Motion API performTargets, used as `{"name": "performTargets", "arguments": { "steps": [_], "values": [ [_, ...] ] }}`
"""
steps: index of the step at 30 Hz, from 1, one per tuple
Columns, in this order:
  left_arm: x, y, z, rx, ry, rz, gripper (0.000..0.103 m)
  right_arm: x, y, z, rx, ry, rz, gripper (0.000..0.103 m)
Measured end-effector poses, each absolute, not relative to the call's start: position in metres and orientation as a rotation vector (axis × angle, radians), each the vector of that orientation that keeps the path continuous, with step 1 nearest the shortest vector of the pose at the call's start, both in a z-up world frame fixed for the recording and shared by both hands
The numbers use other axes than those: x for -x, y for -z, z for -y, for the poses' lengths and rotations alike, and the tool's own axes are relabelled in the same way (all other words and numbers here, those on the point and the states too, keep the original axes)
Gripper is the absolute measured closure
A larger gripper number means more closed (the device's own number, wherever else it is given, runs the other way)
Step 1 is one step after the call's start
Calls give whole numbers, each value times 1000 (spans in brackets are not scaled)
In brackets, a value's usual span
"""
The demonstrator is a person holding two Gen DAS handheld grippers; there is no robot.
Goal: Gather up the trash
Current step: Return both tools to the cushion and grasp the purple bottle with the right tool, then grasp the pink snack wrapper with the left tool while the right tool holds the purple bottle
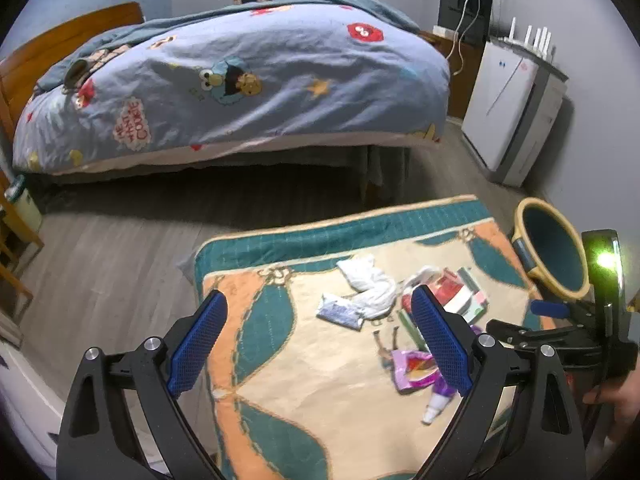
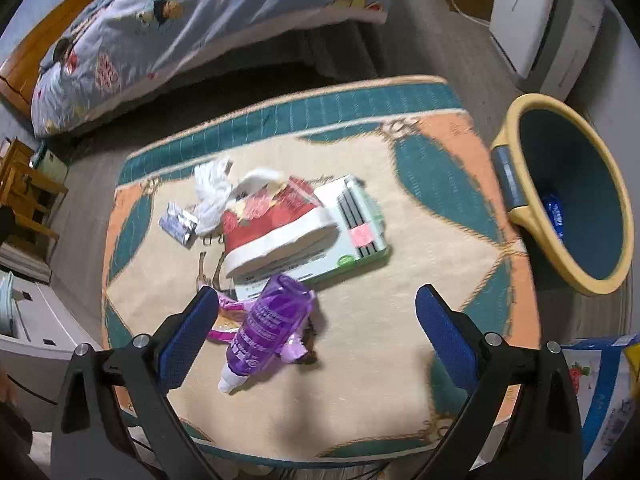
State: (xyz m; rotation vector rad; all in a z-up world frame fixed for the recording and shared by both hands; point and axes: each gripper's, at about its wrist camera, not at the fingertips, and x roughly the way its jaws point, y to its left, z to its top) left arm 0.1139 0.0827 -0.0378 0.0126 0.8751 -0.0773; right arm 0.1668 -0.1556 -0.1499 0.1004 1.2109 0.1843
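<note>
Both claws gape wide and empty – left gripper (image 1: 320,344), right gripper (image 2: 316,340) – above the rug (image 2: 400,340), where a purple bottle (image 2: 268,328), label blurred, lies near a red-and-white pack (image 2: 272,232); the bedspread (image 1: 240,80) reads "ME WANT COOKIE"

1. The purple bottle (image 1: 439,397) lies partly behind the left gripper's right finger (image 1: 440,340) in the left wrist view; only its white cap end shows.
2. The red-and-white wrapper (image 2: 276,224) ahead of the right gripper (image 2: 316,334) covers much of the green-edged packet (image 2: 360,236).
3. Print on the purple bottle's label is too blurred to read.
4. A blue item (image 2: 554,216) deep in the yellow bin (image 2: 516,120), far right of the right gripper, is too small to identify.
5. A printed bag (image 2: 596,384) is cut off at the picture's right edge.
</note>
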Motion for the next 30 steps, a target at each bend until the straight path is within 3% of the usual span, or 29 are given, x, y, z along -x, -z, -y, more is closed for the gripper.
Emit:
{"name": "performTargets", "arguments": {
  "steps": [4,6,10,12,26,30],
  "values": [
    [-118,47,-86,-43,76,-905,10,-168,166,141,-104,-217,-1253,12],
    [-119,50,-86,-50,83,-915,10,-170,176,136,-124,-237,-1289,29],
    [-121,52,-84,-64,106,-923,10,-173,193,132,-172,-251,-1340,46],
    [-122,52,-81,-67,118,-924,10,-175,195,132,-191,-262,-1345,61],
    [-134,61,-57,-93,152,-944,11,-182,84,165,-69,-314,-1122,69],
    [-137,77,-40,-151,184,-978,11,-188,77,185,-102,-307,-1063,70]
  ]
}}
